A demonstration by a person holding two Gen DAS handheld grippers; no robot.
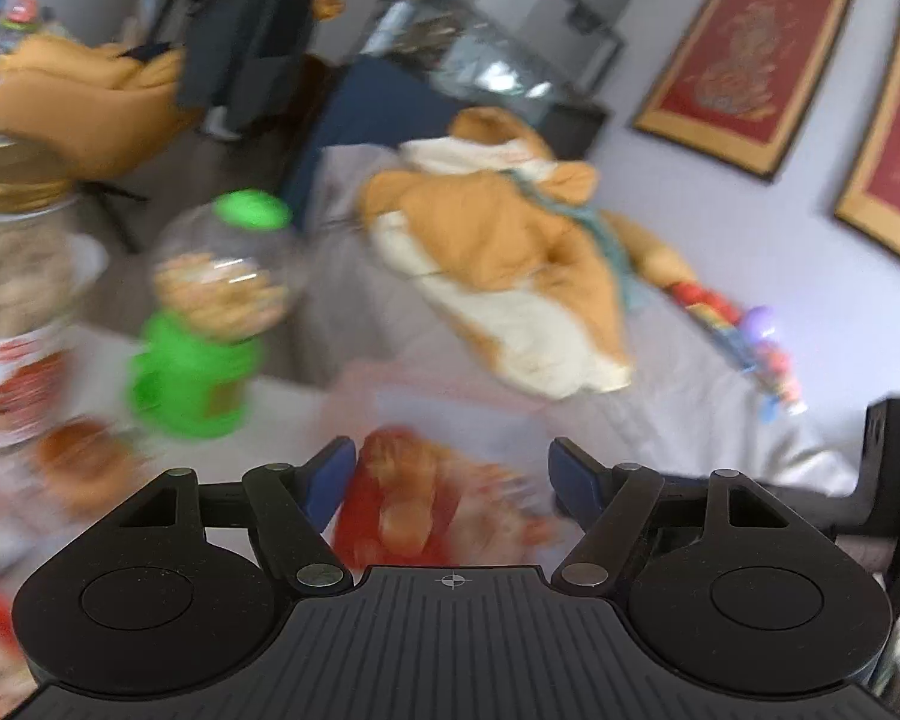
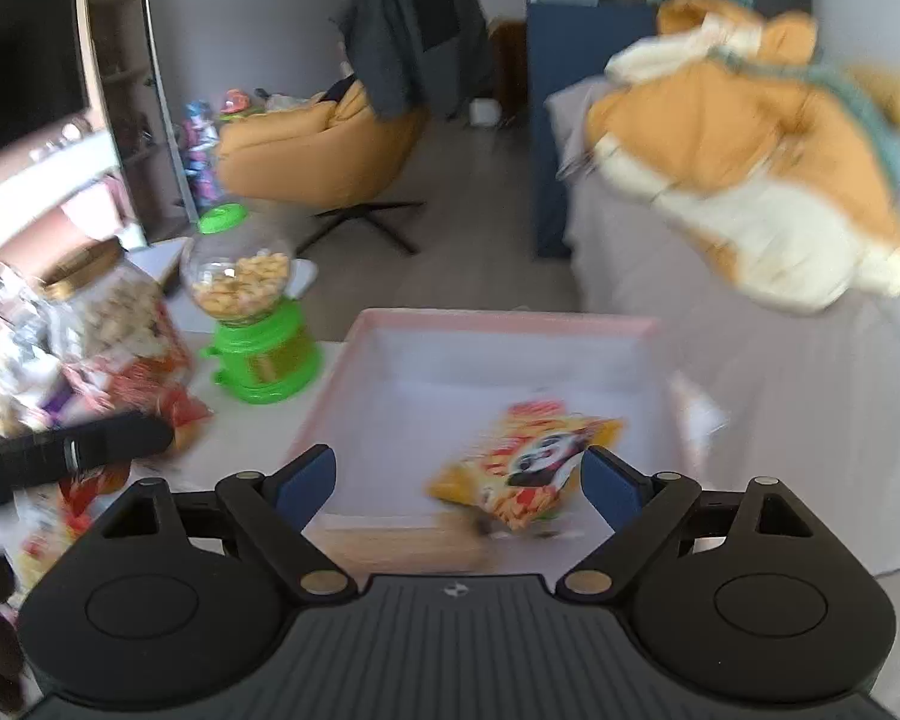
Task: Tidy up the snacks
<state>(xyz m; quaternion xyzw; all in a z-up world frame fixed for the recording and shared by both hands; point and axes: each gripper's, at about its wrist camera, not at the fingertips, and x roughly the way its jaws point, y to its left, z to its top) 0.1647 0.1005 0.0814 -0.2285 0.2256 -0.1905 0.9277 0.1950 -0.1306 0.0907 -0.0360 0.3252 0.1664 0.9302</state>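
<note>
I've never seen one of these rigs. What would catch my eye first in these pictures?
Probably the bright green candy dispenser full of golden snacks, standing on the table left of the pink tray. A yellow panda snack packet lies in that tray, just ahead of the open right gripper.

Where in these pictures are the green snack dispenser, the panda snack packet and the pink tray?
green snack dispenser (image 2: 262,360), right wrist view, on its green base.
panda snack packet (image 2: 525,468), right wrist view, on the panda face.
pink tray (image 2: 510,318), right wrist view, on its far rim.

Tongs (image 1: 452,480) spread, red snack packet (image 1: 402,498) between
</note>
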